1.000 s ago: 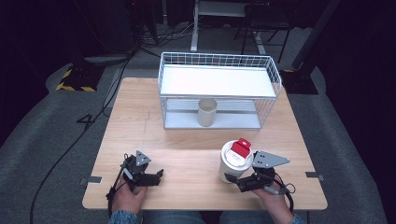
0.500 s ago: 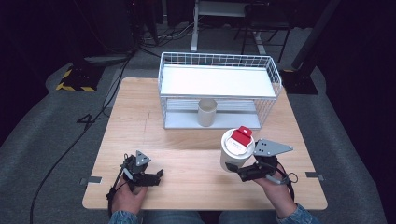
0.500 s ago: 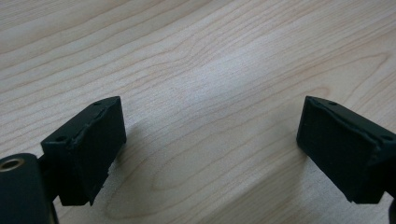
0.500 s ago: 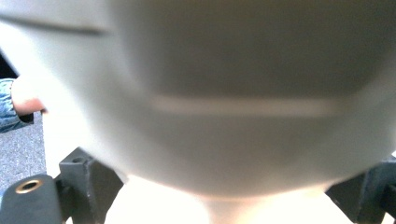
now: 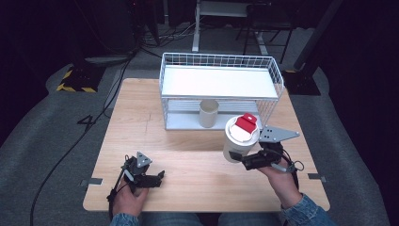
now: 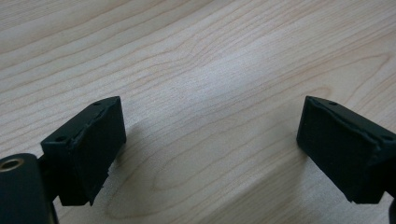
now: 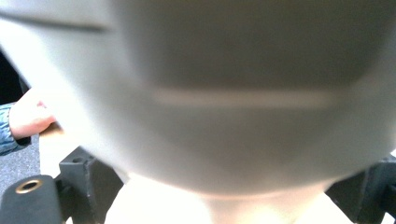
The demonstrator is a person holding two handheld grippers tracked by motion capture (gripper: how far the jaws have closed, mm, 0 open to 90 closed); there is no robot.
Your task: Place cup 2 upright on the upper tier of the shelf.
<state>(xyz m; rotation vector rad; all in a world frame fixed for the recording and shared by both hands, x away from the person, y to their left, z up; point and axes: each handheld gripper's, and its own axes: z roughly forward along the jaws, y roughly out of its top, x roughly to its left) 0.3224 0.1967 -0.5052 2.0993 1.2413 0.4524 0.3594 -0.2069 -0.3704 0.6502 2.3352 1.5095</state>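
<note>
We count two cups: our right gripper [image 5: 241, 159] clamps the lidded cup [image 5: 240, 139] raised before the rack [image 5: 221, 70]; our left gripper [image 5: 155, 178], jaws apart, rests on the table [image 5: 188, 169]

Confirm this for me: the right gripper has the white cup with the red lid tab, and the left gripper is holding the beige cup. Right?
Not quite. The left gripper holds nothing; the left gripper view shows bare table between its fingers. The beige cup stands under the wire rack. The right gripper does hold the white cup.

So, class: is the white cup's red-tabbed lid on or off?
On: the lid covers the white cup, held by the right gripper.
</note>
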